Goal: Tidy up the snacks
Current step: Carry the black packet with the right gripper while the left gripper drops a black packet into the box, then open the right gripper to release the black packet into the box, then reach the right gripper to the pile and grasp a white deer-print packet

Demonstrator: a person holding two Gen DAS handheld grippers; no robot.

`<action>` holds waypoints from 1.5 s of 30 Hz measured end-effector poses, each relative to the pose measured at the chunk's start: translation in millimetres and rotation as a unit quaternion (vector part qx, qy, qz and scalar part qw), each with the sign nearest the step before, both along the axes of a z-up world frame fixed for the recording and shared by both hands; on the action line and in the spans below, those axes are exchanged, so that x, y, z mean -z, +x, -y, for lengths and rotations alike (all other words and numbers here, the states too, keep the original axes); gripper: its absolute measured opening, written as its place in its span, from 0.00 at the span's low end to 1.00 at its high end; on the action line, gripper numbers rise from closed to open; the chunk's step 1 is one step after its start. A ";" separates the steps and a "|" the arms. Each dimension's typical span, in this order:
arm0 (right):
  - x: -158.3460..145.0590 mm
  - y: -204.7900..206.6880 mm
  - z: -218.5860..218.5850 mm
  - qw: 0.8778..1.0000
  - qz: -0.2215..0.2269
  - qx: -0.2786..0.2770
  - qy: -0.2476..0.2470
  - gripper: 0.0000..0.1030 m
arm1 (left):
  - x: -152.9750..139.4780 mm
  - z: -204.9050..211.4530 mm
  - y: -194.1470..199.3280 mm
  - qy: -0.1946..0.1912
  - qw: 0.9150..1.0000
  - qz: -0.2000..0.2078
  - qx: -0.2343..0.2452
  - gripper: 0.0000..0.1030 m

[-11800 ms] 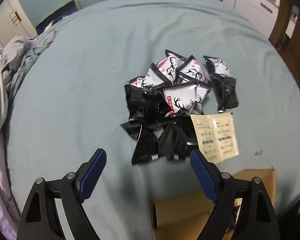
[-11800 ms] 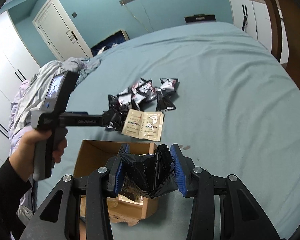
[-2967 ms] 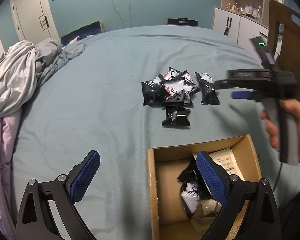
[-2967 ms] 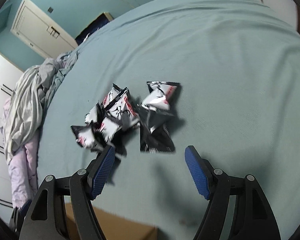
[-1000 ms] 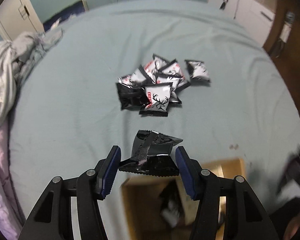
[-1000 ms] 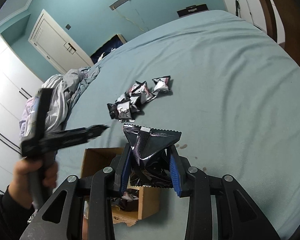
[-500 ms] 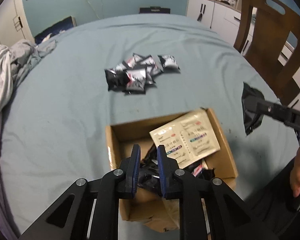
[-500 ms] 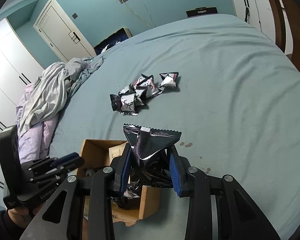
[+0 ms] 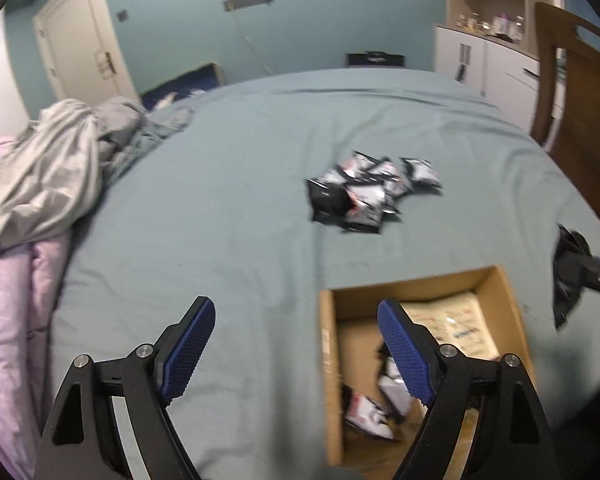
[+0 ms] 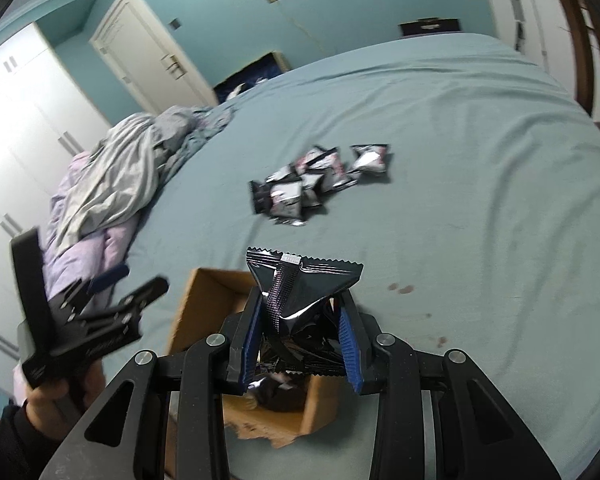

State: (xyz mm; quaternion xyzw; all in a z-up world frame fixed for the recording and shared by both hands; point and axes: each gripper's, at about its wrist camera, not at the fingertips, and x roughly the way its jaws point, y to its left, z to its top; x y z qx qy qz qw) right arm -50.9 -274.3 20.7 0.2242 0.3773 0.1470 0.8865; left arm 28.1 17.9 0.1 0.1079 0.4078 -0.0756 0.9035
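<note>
A cardboard box (image 9: 504, 280) sits on the teal bed at the near right, with a cream sachet (image 9: 456, 324) and snack packets inside. A pile of black-and-white snack packets (image 9: 364, 196) lies further back; it also shows in the right wrist view (image 10: 312, 184). My left gripper (image 9: 296, 344) is open and empty, its right finger over the box's left part. My right gripper (image 10: 300, 344) is shut on a black snack packet (image 10: 304, 288), held above the box (image 10: 188, 304). The left gripper also shows in the right wrist view (image 10: 112, 292), and the right gripper with its packet at the left wrist view's right edge (image 9: 572, 268).
Crumpled grey and pink bedding (image 9: 40, 184) lies along the bed's left side. A wooden chair (image 9: 572, 92) and white cabinets (image 9: 484, 60) stand at the right. A white door (image 10: 148, 52) and wardrobes are behind.
My left gripper has opened, let its black packet go into the box and swung up and left. My right gripper still holds its packet above the box.
</note>
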 end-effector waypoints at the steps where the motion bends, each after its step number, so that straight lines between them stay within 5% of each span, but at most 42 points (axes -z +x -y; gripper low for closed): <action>1: 0.9 1.0 -3.5 1.000 -0.002 -0.013 0.002 0.32 | -0.6 -2.3 1.4 -0.002 1.000 0.000 -0.003 0.82; 10: 6.1 10.0 -32.0 0.994 -0.031 -0.106 -0.014 0.35 | 6.0 -14.7 10.6 -0.024 0.999 -0.024 -0.020 0.82; 12: 6.9 13.8 -30.7 0.994 -0.041 -0.102 -0.012 0.44 | 5.8 -12.2 8.6 -0.019 0.999 -0.021 -0.017 0.82; 15: 5.6 19.0 -21.9 0.996 -0.046 -0.077 -0.008 0.65 | 4.0 -9.9 5.6 -0.014 1.000 -0.014 -0.013 0.82; 17: 3.8 19.3 -12.4 0.997 -0.045 -0.058 0.003 0.68 | 2.7 -9.1 4.4 -0.012 1.000 -0.011 -0.013 0.82; 29: 4.1 19.2 -13.0 0.997 -0.075 0.013 -0.030 0.68 | 11.2 3.7 2.4 -0.007 0.999 -0.039 0.018 0.82; 36: -14.2 18.1 -20.3 0.993 -0.042 0.056 -0.090 0.68 | 11.3 15.8 -1.0 -0.005 0.998 -0.041 0.038 0.82; 41: -24.8 13.4 -30.2 0.979 -0.008 0.104 -0.174 0.68 | 3.4 26.7 -1.4 0.032 0.997 -0.001 0.065 0.82; 45: -17.1 21.5 -31.8 0.963 -0.055 0.142 -0.222 0.68 | 0.8 27.7 0.7 0.037 0.997 0.010 0.067 0.82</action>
